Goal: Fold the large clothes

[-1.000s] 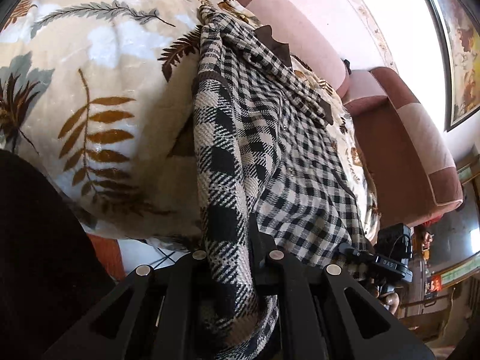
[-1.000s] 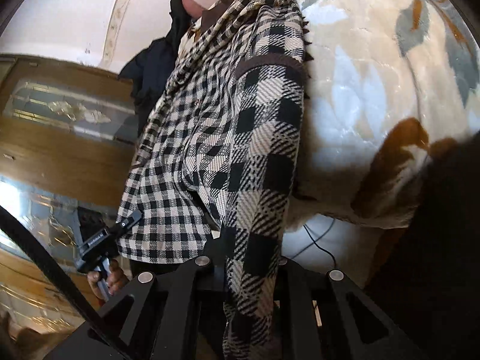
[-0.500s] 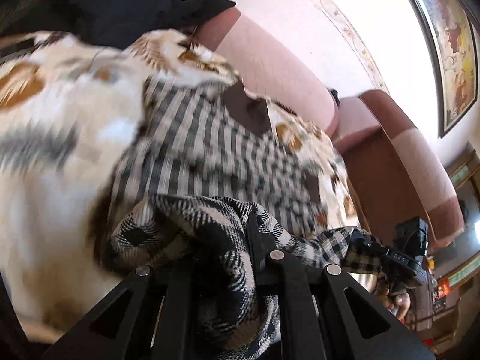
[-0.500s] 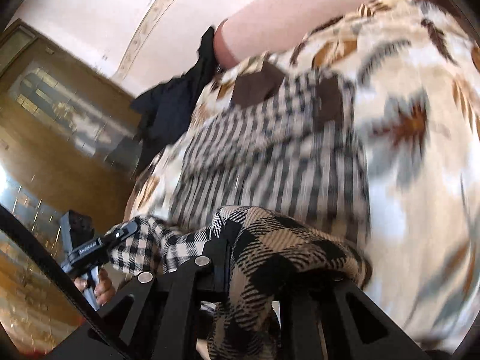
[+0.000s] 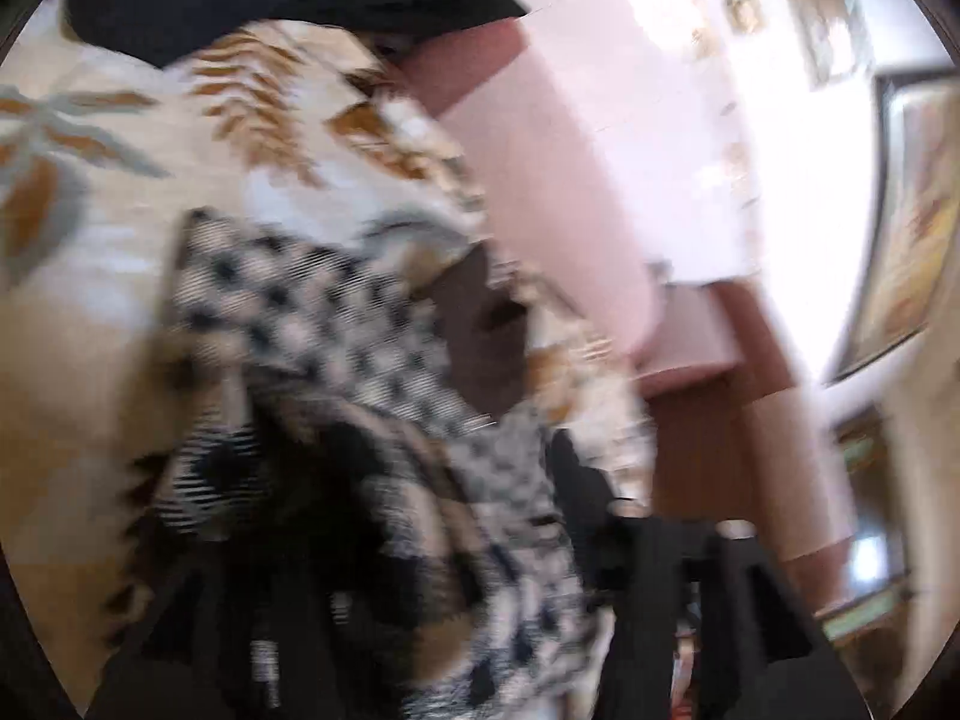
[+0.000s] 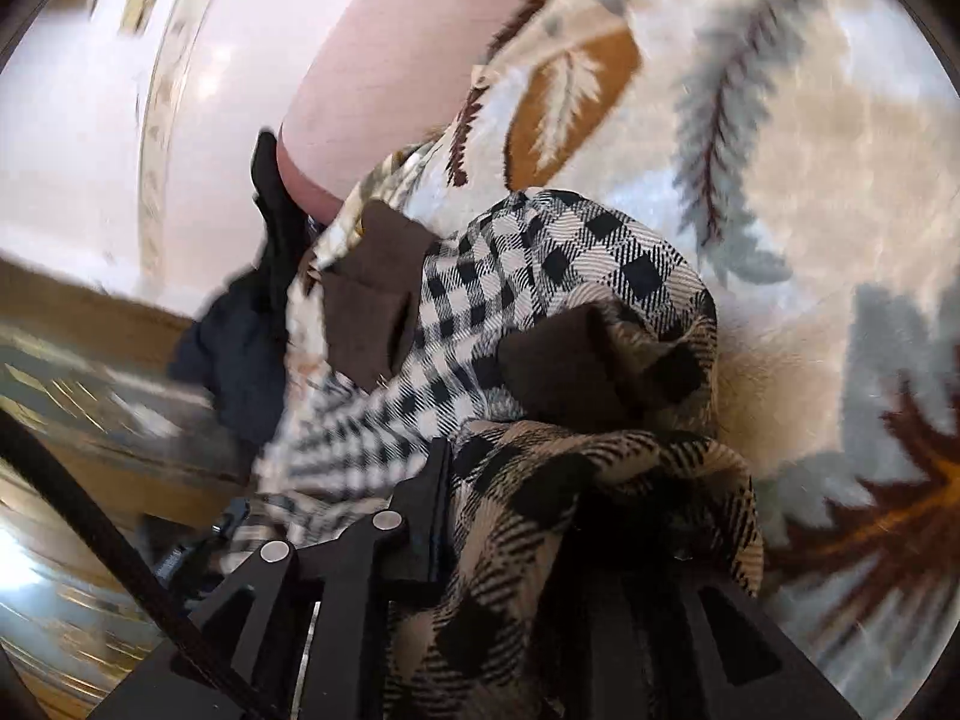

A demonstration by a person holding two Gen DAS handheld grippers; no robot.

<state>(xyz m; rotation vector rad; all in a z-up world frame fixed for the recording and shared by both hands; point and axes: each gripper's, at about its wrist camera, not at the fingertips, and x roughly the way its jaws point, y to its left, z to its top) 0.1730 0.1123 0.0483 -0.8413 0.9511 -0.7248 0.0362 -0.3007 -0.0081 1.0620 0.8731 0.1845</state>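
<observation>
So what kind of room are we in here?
Most likely a home living room: a pink upholstered sofa covered by a leaf-print blanket, a framed picture on the wall, and a checked shirt being folded on the blanket.

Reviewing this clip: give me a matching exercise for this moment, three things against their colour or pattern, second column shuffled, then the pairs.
Things:
1. large garment at the claws
2. blanket under it
3. sofa backrest

Looks:
A. plain pink
B. cream with brown and grey leaves
C. black-and-white check with brown patches

Pairs: 1-C, 2-B, 3-A
</observation>
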